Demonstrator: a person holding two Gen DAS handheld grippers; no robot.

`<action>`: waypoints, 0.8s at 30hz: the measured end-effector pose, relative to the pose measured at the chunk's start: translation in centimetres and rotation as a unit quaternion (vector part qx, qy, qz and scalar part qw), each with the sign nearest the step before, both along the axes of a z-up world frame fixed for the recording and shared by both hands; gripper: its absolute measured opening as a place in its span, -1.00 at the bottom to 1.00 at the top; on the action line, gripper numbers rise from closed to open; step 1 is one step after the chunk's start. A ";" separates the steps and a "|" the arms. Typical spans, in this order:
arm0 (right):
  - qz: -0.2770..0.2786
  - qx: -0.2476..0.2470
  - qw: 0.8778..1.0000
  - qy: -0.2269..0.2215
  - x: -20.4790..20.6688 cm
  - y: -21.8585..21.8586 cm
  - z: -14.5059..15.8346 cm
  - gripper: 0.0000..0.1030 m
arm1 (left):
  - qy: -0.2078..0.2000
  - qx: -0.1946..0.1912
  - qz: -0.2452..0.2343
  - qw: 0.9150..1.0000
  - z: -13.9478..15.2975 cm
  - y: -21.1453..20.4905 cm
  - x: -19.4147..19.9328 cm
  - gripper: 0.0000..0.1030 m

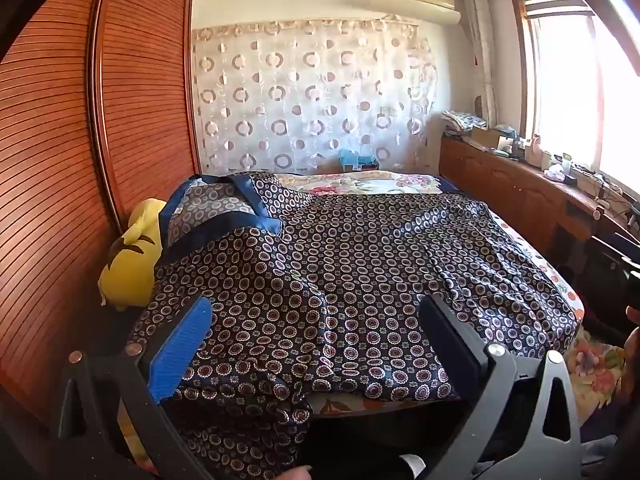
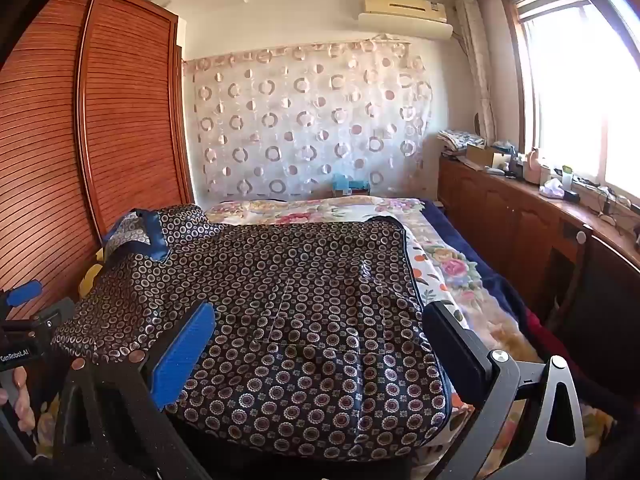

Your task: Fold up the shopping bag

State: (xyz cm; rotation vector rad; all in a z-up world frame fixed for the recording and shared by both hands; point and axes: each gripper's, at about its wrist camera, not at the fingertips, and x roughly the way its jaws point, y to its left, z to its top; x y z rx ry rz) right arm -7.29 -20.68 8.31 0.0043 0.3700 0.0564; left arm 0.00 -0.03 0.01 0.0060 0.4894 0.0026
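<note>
Big bed (image 2: 472,280) with a floral cover, and the patterned bag (image 1: 320,264) is spread flat across it, blue handles (image 1: 224,204) up at the far-left corner. Both grippers, left (image 1: 316,344) and right (image 2: 320,344), hover wide open above its near edge, holding nothing.

Shopping bag (image 2: 280,320): dark navy, printed all over with small white-and-maroon rings; handles (image 1: 224,216) trimmed in plain blue. Bed cover (image 2: 452,268): cream with pink and orange flowers (seen along the right edge). Plush toy (image 1: 132,256): yellow with dark marks. Gripper pads (image 1: 180,356): ribbed blue.
</note>
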 end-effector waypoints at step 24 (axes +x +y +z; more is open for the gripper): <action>0.003 0.009 1.000 -0.001 -0.2 -0.1 -0.1 1.00 | -0.009 0.001 -0.002 1.000 1.1 -0.1 0.0 1.00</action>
